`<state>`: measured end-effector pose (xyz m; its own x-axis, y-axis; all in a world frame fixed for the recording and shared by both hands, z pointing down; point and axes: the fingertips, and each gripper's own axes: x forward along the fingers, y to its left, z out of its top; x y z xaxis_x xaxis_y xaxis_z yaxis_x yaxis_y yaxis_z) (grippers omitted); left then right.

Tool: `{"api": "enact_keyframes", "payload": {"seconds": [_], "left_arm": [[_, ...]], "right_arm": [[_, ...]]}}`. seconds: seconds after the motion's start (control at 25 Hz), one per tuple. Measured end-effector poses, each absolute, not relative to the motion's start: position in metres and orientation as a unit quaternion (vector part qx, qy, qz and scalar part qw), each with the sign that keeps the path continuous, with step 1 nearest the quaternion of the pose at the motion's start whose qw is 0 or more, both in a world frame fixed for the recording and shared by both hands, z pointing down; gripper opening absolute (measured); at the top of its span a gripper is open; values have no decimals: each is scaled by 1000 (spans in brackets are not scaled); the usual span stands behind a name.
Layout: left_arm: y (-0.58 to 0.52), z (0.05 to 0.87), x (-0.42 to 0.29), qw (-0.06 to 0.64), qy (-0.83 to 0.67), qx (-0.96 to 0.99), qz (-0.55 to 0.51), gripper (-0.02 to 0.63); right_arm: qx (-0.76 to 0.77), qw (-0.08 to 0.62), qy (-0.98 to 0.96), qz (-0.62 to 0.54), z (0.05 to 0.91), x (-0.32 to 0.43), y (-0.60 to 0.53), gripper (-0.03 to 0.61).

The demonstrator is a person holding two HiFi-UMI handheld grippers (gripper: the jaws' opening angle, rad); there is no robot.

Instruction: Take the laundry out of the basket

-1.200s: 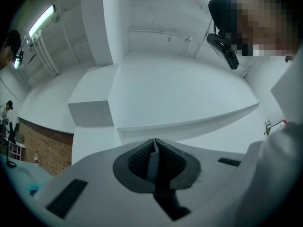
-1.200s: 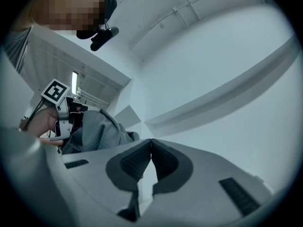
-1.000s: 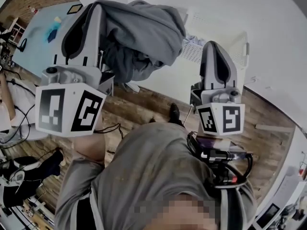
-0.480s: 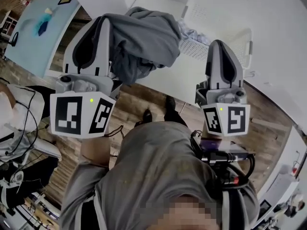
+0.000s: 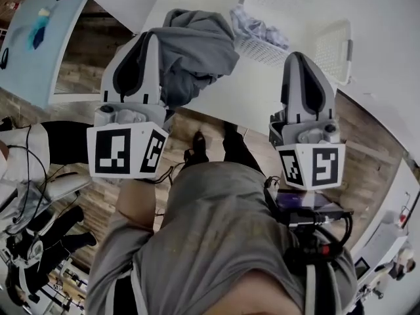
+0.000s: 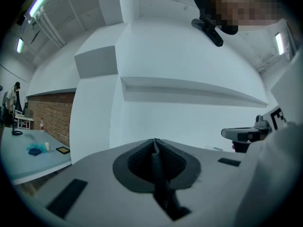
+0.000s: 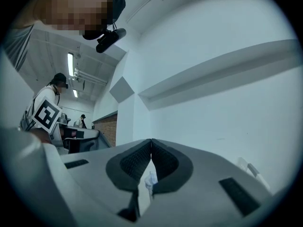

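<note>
Two grippers are out in front of a person in a grey shirt (image 5: 216, 241). Below them is a big white table (image 5: 367, 12). Its near edge runs across just past the grippers. Under the edge is a brown wood floor (image 5: 367, 136). Far to the left is a light blue table (image 5: 29, 51) with some small things on it. A red brick wall (image 6: 52, 112) stands behind that. The other walls are plain white, and there are long lights on the ceiling.

One white basket (image 5: 262, 50) sits on the white table, up near the top of the head view. A pile of pale laundry (image 5: 259, 28) is in it. One flat white piece with small holes (image 5: 333, 51) lies just to the right of the basket.

One grey cloth (image 5: 197, 44) is out of the basket. It hangs in a bunch from the tip of the left gripper (image 5: 149, 38), over the table edge and just left of the basket. That gripper's jaws are squeezed together, with a dark strip of the cloth pinched between them.

The right gripper (image 5: 298, 58) is near the basket, a little below it in the head view. Its jaws meet at the tips. A small pale bit shows in the gap lower down. I cannot tell if the jaws touch it.
</note>
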<state>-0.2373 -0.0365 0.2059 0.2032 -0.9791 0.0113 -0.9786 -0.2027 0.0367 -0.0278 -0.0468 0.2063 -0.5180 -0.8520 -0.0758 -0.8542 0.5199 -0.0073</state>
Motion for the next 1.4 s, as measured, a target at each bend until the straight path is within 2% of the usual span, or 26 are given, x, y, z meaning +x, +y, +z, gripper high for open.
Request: {"api": "enact_keyframes", "payload": {"seconds": [0.76,1.28,1.4], "left_arm": [[-116,368,-241,118,-629,767,44,18],[-126,389,-239,115,-636,760,67,21],[-122,389,-239,119,-635,760,73,115]], "right_arm": [[-535,-44,844,-22,273,-8,-96,8],[-546,-40,837,-18,268,-2,-91,8],[-548,-35,836,-16,265,-2,-86,8]]}}
